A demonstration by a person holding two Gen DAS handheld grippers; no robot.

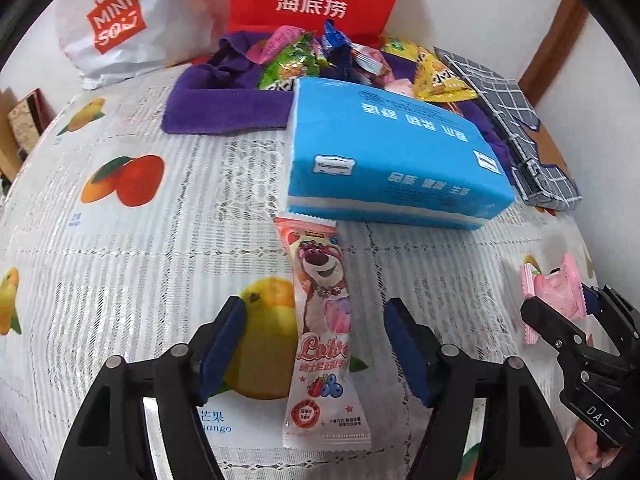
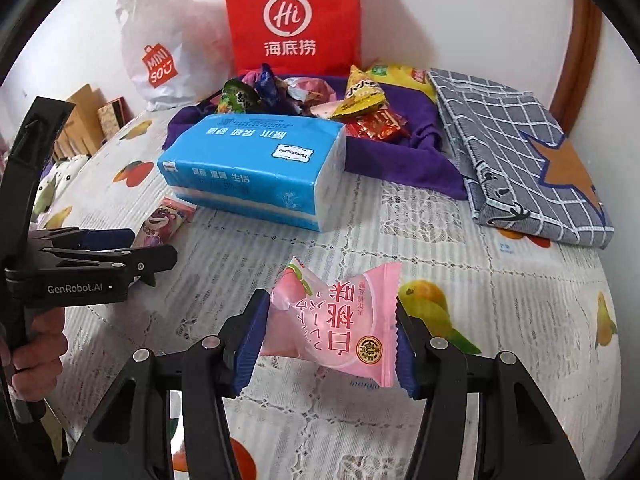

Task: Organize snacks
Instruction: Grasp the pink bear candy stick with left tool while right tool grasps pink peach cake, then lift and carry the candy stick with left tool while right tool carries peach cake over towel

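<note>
A long Lotso bear snack packet lies flat on the fruit-print tablecloth. My left gripper stands open astride it, with both blue pads clear of the wrapper. My right gripper is shut on a pink peach-flavoured packet, held above the cloth by its two ends. In the left wrist view the right gripper and its pink packet show at the far right. In the right wrist view the left gripper is at the left edge, over the bear packet.
A blue tissue pack lies just beyond the bear packet. Behind it a purple cloth holds a pile of several mixed snacks. A red bag and a white Miniso bag stand at the wall. A grey checked cloth lies right.
</note>
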